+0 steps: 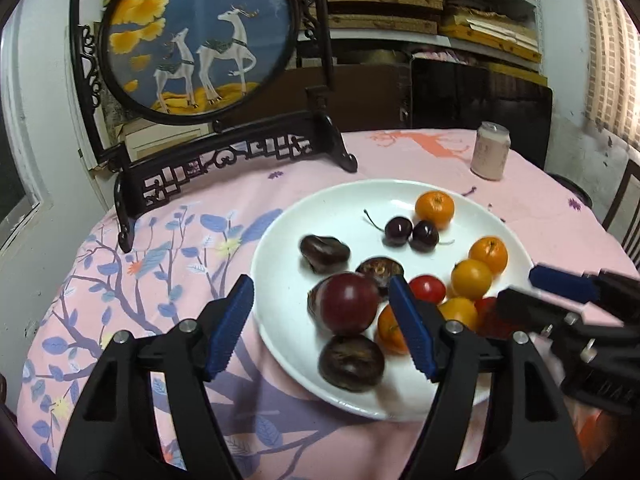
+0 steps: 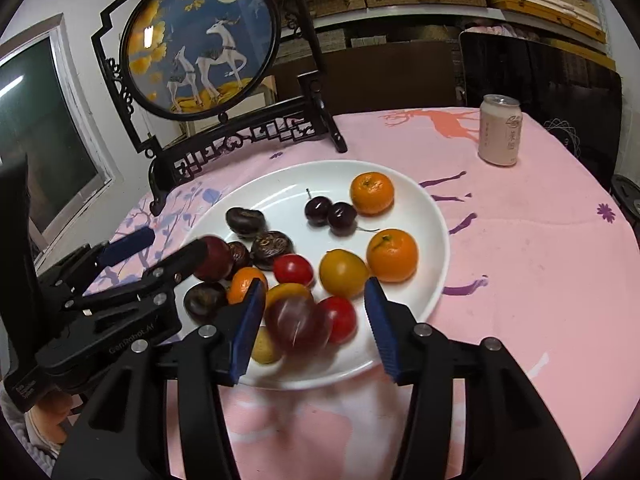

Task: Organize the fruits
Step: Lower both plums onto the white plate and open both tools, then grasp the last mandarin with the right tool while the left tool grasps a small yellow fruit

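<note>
Gripper [image 2: 314,320] open over two cherries [image 2: 330,214], one plate [image 2: 434,216].

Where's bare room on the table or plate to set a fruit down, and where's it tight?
Free: pink cloth right of the white plate, up to the can. Also the plate's rear-left arc, between the cherries and the rim nearest the screen stand. Crowded: plate's near half, where fruit sits packed between the left gripper and right gripper.

Left gripper [image 1: 322,320] agape over plum [image 1: 349,303]
</note>
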{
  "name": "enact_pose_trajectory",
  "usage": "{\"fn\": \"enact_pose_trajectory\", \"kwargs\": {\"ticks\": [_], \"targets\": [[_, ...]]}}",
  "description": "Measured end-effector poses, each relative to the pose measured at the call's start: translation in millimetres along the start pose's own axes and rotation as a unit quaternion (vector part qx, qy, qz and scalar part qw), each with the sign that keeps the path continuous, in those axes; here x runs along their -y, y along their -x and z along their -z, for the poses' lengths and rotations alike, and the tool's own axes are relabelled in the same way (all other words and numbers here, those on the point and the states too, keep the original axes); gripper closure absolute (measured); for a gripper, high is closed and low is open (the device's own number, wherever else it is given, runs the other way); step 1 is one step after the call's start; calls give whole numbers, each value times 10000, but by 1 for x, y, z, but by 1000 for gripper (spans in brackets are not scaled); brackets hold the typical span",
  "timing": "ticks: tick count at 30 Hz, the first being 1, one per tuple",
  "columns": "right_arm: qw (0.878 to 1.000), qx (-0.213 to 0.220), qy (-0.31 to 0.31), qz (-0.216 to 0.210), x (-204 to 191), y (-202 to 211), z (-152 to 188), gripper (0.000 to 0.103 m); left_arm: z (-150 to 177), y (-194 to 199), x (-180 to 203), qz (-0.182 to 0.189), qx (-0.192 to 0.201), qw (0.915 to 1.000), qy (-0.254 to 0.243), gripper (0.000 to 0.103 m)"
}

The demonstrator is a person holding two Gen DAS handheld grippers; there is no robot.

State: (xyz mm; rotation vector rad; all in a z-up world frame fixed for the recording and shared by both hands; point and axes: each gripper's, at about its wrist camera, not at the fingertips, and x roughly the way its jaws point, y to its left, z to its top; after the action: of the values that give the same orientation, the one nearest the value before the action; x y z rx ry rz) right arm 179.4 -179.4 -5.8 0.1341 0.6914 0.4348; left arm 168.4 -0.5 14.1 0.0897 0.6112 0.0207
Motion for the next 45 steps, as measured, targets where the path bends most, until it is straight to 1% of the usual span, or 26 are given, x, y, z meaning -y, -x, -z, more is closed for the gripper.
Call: {"fn": "enact_pose_trajectory", "kwargs": {"ticks": [5,8,11,14,18,20,24,26,30,32,33,36,40,44,45], "targets": [[10000,46,-10,-17,-1,11,7,47,8,6,-1,-22,50,10000,-64,30],[9999,108,37,24,-4,20,14,46,12,18,0,-88,173,9998,-97,25],[9999,147,53,-37,-5,30,20,46,18,32,-3,-85,256,9996,-73,23],[9997,186,0,-151,-4,44,31,46,26,43,-5,-54,291,9996,-40,20],[9994,243,-140,-224,1,63,48,44,35,53,-7,-76,316,9995,-40,20],[9989,229,-268,-310,4,73,60,44,39,60,-10,-114,358,9993,-2,17],[9984,232,-326,-401,6,89,79,44,46,71,-15,-267,484,9984,81,14],[9983,180,-327,-457,5,94,88,44,48,73,-16,-316,489,9983,91,14],[9984,-69,-236,-507,0,92,99,44,52,77,-19,-352,472,9982,129,13],[9985,-124,-163,-511,-4,91,102,44,55,81,-20,-393,490,9979,130,9],[9984,-112,-158,-527,-5,92,102,44,56,82,-20,-412,505,9978,131,9],[9983,-143,-224,-526,-2,91,103,44,59,88,-23,-431,540,9975,150,7],[9970,-243,-288,-671,0,91,106,44,61,90,-27,-442,517,9974,217,6],[9947,-474,-439,-805,4,86,109,44,61,90,-28,-373,489,9978,261,6],[9944,-508,-437,-812,3,85,110,46,61,90,-27,-371,487,9978,243,6]]}}
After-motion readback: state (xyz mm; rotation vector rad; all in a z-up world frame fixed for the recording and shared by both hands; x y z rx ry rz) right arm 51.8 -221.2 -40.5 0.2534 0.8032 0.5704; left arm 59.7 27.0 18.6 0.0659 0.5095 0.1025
